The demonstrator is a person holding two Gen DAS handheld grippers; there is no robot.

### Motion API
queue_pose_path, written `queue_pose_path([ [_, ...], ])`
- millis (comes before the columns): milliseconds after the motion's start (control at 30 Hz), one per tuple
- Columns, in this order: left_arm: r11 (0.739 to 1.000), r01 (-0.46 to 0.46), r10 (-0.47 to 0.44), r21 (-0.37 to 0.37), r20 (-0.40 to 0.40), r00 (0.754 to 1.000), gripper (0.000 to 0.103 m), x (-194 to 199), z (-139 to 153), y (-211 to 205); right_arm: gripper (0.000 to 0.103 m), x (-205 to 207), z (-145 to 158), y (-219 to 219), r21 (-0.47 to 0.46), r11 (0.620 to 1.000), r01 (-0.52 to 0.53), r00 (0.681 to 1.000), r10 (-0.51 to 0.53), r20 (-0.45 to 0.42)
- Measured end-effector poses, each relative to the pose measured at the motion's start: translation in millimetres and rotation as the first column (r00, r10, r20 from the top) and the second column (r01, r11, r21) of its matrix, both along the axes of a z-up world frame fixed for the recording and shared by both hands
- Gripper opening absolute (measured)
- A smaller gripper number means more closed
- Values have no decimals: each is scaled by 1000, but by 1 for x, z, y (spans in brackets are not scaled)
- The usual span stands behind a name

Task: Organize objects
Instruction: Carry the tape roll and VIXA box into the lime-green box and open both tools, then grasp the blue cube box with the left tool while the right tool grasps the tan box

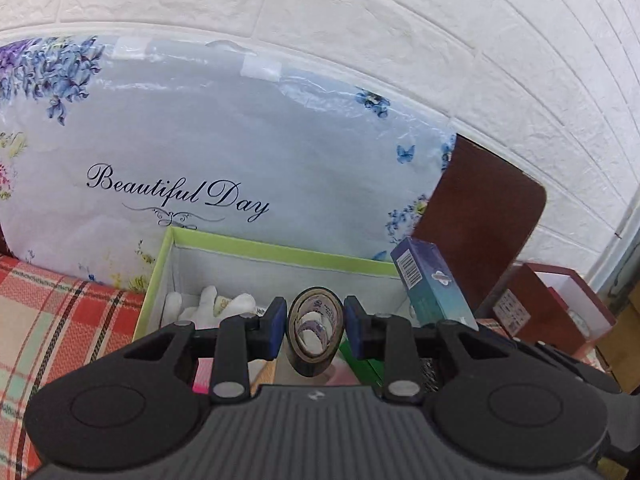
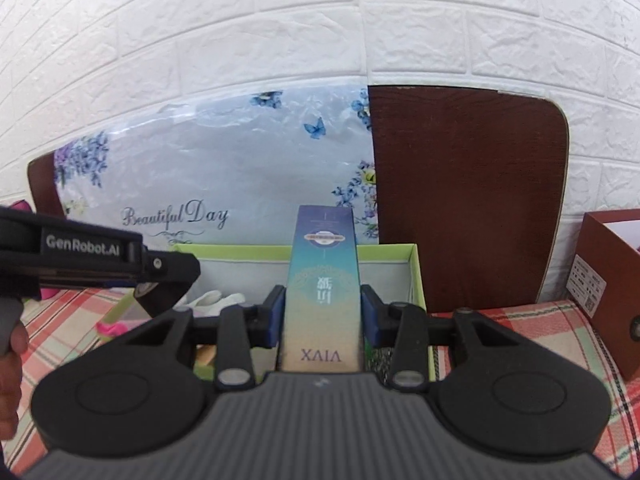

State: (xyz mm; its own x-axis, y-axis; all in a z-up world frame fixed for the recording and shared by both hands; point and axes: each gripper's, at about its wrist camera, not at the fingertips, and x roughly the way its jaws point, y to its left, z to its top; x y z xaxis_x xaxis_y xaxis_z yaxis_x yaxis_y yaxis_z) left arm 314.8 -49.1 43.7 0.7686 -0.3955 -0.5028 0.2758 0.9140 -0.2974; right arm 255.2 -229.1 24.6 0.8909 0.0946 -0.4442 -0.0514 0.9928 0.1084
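Observation:
My left gripper [image 1: 316,326] is shut on a roll of dark tape [image 1: 314,332], held upright above the green-rimmed storage box [image 1: 280,250]. My right gripper [image 2: 323,316] is shut on a tall blue-teal carton [image 2: 323,292] marked VIVX, held over the same green-rimmed box [image 2: 416,276]. The carton also shows in the left wrist view [image 1: 430,284], at the box's right end. The left gripper's body [image 2: 100,264] shows at the left of the right wrist view. White items [image 1: 208,304] lie inside the box.
A floral "Beautiful Day" board [image 1: 224,160] and a brown board [image 2: 468,200] lean against the white brick wall. A red-brown open box [image 2: 612,276] stands at the right. A red plaid cloth [image 1: 52,320] covers the surface. A pink item [image 2: 110,328] lies left of the box.

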Motion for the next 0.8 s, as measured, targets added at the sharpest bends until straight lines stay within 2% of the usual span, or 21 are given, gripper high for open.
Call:
queue_pose_path([
  [33, 1000, -7, 7, 2, 19, 1000, 34, 2, -2, 0, 38, 6, -2, 0, -2, 1000, 4, 1000, -4, 2],
  [100, 999, -23, 22, 30, 34, 999, 71, 6, -7, -1, 42, 16, -9, 0, -11, 1000, -3, 1000, 3, 3],
  [133, 997, -48, 46, 61, 33, 998, 90, 7, -11, -1, 60, 20, -13, 1, -19, 1000, -17, 1000, 17, -10],
  [167, 993, -78, 74, 88, 48, 996, 90, 6, -14, 1, 71, 21, -18, 2, -42, 999, -15, 1000, 14, -21],
  [233, 989, -92, 86, 118, 48, 995, 90, 6, -21, 6, 75, 15, -24, 5, -106, 994, -21, 1000, 21, 6],
  [267, 989, -87, 84, 117, 29, 996, 90, 7, -24, 9, 80, 12, -27, 6, -135, 990, -29, 999, 31, 9],
  [333, 991, -88, 89, 101, -1, 996, 90, 6, -26, 14, 81, 6, -29, 6, -155, 987, -31, 999, 32, 7],
  [400, 991, -91, 92, 96, 2, 996, 90, -1, -22, 17, 83, 0, -26, 4, -135, 990, -29, 1000, 30, 4],
  [533, 991, -91, 85, 99, 57, 995, 90, -28, 1, 15, 92, -22, -8, -2, -99, 995, -5, 999, 10, 43],
  [633, 992, -87, 83, 89, 55, 995, 90, -56, 19, 18, 97, -47, 13, -7, -66, 998, 12, 997, -7, 72],
  [733, 990, -85, 80, 115, 43, 996, 90, -89, 32, 19, 103, -80, 37, -13, -25, 999, 23, 995, -20, 101],
  [800, 989, -77, 68, 130, 67, 995, 90, -114, 36, 20, 103, -102, 50, -16, -19, 999, 26, 995, -24, 101],
])
